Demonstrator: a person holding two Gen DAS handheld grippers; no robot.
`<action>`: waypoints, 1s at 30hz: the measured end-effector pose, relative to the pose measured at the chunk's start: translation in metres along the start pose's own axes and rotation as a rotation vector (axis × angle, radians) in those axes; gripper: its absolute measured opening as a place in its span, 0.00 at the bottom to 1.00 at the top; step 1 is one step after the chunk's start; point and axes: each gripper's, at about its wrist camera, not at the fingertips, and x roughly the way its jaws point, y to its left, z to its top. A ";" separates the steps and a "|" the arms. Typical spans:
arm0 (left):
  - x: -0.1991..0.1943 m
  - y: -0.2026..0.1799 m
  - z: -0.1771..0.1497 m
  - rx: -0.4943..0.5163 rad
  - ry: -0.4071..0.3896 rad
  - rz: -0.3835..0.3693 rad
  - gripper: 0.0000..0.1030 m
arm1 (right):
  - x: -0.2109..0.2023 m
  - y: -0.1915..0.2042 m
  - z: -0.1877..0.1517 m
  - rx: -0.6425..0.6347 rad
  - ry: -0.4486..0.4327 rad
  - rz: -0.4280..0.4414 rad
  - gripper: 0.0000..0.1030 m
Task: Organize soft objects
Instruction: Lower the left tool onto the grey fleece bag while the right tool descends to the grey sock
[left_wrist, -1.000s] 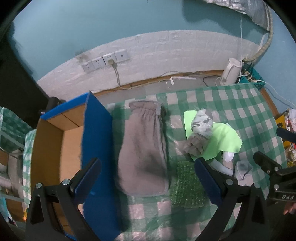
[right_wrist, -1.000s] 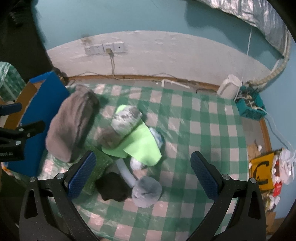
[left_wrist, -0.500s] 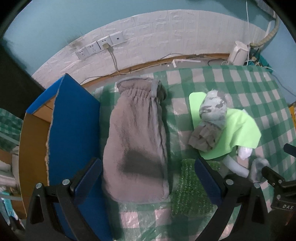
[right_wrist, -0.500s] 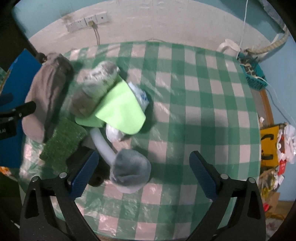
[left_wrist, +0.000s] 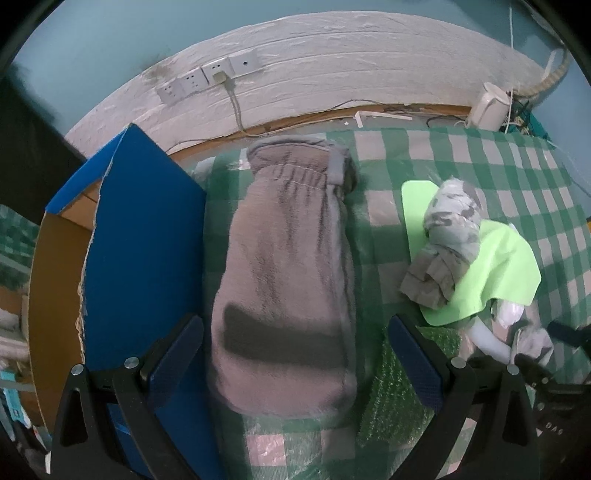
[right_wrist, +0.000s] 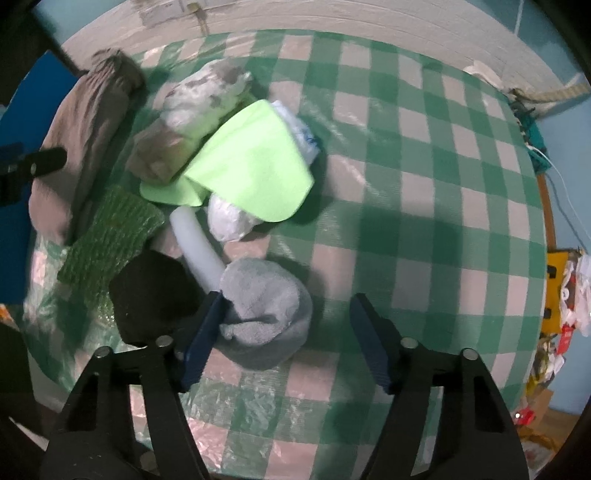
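A big brown fleece pouch (left_wrist: 288, 280) lies on the green checked tablecloth (left_wrist: 524, 166); my open left gripper (left_wrist: 295, 354) straddles its near end. A camouflage cloth bundle (left_wrist: 448, 232) lies on a lime green cloth (left_wrist: 506, 269). In the right wrist view, my open right gripper (right_wrist: 288, 328) has its jaws around a rolled grey sock (right_wrist: 267, 310). Next to the sock are a black cloth (right_wrist: 151, 295), a white tube (right_wrist: 197, 251), a green knit pad (right_wrist: 110, 243), a white wad (right_wrist: 229, 221) and the lime cloth (right_wrist: 255, 170).
A cardboard box (left_wrist: 55, 280) with a raised blue flap (left_wrist: 140, 258) stands left of the pouch. The wall with sockets (left_wrist: 207, 77) is behind the table. A white kettle (left_wrist: 491, 107) and a teal basket (right_wrist: 533, 144) sit at the far right.
Both grippers have come down and closer to the table. The left now straddles the brown pouch; the right has moved in around the grey sock and its jaws have narrowed.
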 end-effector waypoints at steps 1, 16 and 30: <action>0.001 0.002 0.000 -0.006 0.001 -0.003 0.98 | 0.002 0.003 0.000 -0.010 -0.001 0.004 0.54; 0.029 0.002 0.013 -0.011 0.069 -0.016 0.98 | -0.007 -0.016 0.021 0.018 -0.084 0.008 0.22; 0.050 -0.005 0.010 0.044 0.089 0.030 0.97 | -0.021 -0.008 0.046 0.005 -0.164 0.019 0.22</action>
